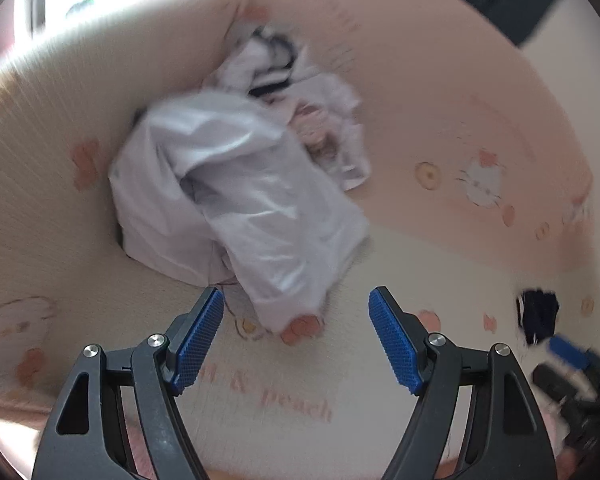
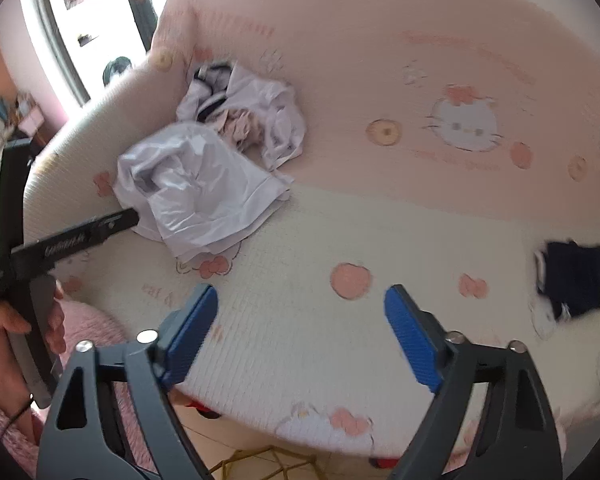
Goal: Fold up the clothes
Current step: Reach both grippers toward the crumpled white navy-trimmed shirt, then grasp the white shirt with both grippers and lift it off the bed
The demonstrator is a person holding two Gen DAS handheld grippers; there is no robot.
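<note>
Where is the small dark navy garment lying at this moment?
The dark navy garment lies alone on the cream part of the printed sheet, at the right edge of both wrist views, far from the white clothes pile.

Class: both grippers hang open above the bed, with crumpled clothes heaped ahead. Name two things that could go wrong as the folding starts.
1. The white garment lies tangled against the crumpled pile behind it, so the left gripper may drag several pieces along.
2. The folded dark garment sits close to the right gripper; a sweep there could undo it.
</note>
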